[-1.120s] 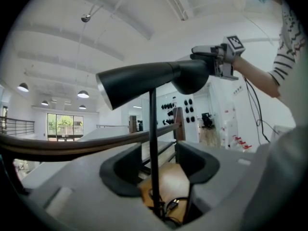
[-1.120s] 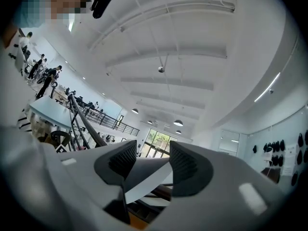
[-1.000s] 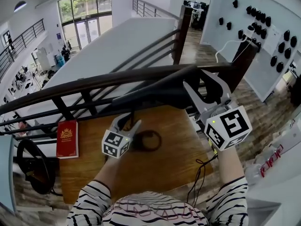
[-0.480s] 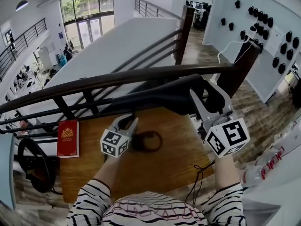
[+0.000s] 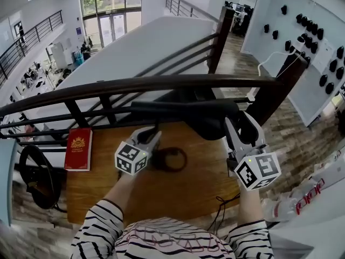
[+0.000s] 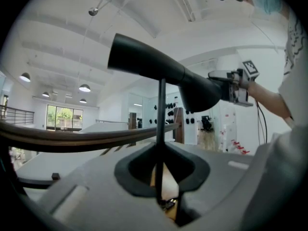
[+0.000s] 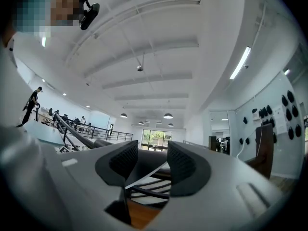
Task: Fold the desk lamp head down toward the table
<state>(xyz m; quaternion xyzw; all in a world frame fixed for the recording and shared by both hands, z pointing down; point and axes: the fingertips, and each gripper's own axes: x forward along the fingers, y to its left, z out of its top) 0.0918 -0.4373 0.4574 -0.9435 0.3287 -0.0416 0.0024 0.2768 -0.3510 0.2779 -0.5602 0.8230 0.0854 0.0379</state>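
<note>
A black desk lamp stands on the wooden table (image 5: 183, 196), its ring base (image 5: 170, 159) by my left gripper. The long cone-shaped lamp head (image 5: 188, 114) lies about level above the table, just below the railing. My left gripper (image 5: 154, 135) is shut on the thin upright stem (image 6: 160, 124), which runs up between its jaws (image 6: 161, 186). My right gripper (image 5: 237, 125) is shut on the wide end of the lamp head (image 6: 197, 90); the left gripper view shows it (image 6: 230, 84) there. In the right gripper view the dark head fills the gap between the pads (image 7: 147, 160).
A dark handrail (image 5: 161, 83) with slanted bars crosses just behind and above the lamp. A red book (image 5: 78, 149) lies at the table's left edge, a black round object (image 5: 33, 181) beyond it. A thin black cable (image 5: 222, 212) hangs off the table's near right corner.
My right gripper has sunk with the lamp head, which has swung from raised to about level. The left jaws have narrowed onto the stem and stayed in place.
</note>
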